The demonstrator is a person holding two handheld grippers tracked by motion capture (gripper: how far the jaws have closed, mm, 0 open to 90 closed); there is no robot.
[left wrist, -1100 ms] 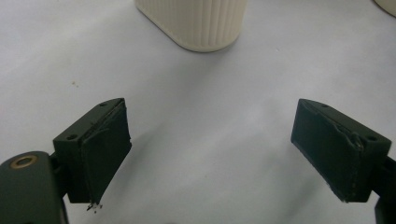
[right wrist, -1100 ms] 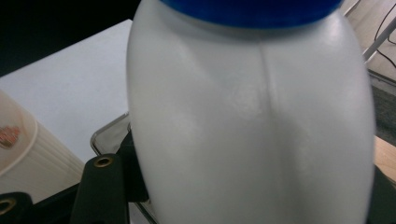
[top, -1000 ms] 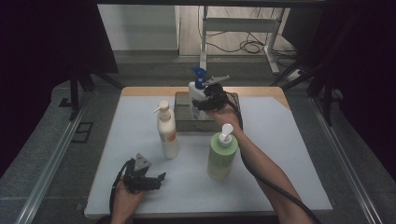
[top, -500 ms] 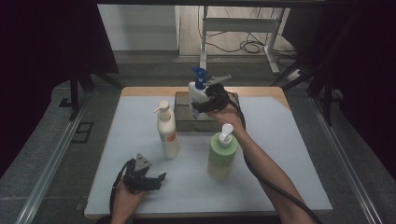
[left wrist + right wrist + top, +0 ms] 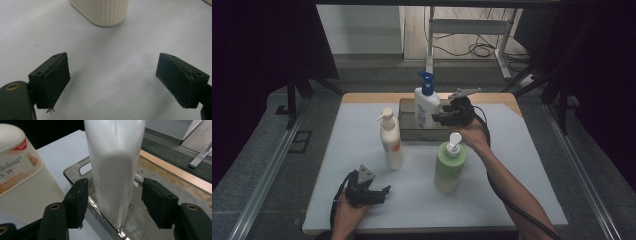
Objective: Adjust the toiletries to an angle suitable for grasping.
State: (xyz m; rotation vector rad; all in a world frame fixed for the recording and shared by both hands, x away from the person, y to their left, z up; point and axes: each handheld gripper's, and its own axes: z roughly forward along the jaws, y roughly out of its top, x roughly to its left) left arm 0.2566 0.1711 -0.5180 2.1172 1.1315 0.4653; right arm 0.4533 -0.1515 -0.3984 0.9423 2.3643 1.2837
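Note:
A white bottle with a blue pump stands upright in a metal tray at the back of the table. My right gripper is just to its right, level with its lower body. In the right gripper view the bottle rises in line with the gap of the right gripper. The jaws have just been closing, but a gap shows on each side and neither pad touches it. My left gripper rests at the front left, and in its own view the left gripper is wide open with nothing between its jaws.
A cream pump bottle stands left of centre, with its base ahead of the left jaws. A green pump bottle stands right of centre, close under my right forearm. A white mat covers the wooden table.
My right gripper has drawn back from the white bottle, to the right and toward me. The bottle stays upright in the tray. The left gripper has not moved.

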